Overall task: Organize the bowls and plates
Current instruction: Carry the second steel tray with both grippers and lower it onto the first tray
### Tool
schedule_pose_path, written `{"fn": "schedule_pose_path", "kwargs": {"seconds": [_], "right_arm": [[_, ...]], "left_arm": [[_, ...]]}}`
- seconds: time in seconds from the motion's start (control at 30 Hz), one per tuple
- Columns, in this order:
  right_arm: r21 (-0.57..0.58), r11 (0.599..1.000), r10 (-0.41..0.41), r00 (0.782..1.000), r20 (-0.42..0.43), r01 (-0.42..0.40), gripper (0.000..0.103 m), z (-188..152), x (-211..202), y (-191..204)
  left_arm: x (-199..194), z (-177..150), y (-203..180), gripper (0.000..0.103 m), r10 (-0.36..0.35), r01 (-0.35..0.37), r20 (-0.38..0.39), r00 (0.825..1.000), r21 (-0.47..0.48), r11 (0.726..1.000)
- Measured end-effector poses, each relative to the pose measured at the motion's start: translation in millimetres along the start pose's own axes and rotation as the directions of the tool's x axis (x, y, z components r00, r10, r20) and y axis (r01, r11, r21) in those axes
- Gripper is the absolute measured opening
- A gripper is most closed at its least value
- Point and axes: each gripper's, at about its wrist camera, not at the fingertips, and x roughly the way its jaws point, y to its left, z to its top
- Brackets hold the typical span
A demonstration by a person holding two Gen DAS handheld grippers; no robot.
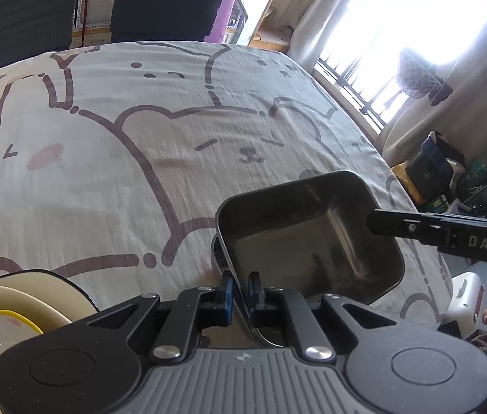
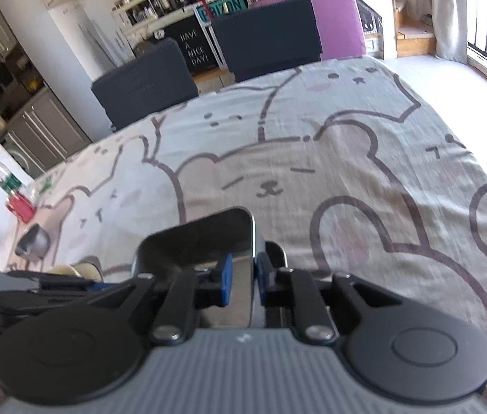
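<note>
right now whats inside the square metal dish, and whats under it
Inside the square metal dish only bare, dark reflective metal shows. Under it, a second metal rim peeks out at its left edge, apparently another dish nested below. The rest beneath is covered.

The steel tray [image 1: 309, 238] hides a second dish beneath it, only a rim showing at the tray's left. Left of the tray, the cream plate [image 1: 8, 310] is cut by the frame edge. In the right wrist view, the tray [image 2: 202, 238] is blurred.

Daylight floods through the window [image 1: 416, 17], blown out white; fisheye bends the edges; the tablecloth [image 2: 347, 172] blurs slightly; corners darken.
</note>
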Motion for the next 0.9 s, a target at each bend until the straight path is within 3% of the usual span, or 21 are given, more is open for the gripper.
{"fn": "schedule_pose_path", "kwargs": {"seconds": [0.37,0.9], "right_arm": [[-0.022,0.999,-0.032,0.998,-0.051,0.031,0.030,-0.5,7.1,2.4],[-0.079,0.993,-0.094,0.989,-0.113,0.086,0.033,0.2,22.1,4.8]], "left_arm": [[9.1,-1.2,-5.9,0.010,0.018,-0.018,-0.024,1.000,0.029,0.999],[13.8,-2.4,-9.6,0.011,0.030,-0.028,-0.036,0.999,0.050,0.998]]}}
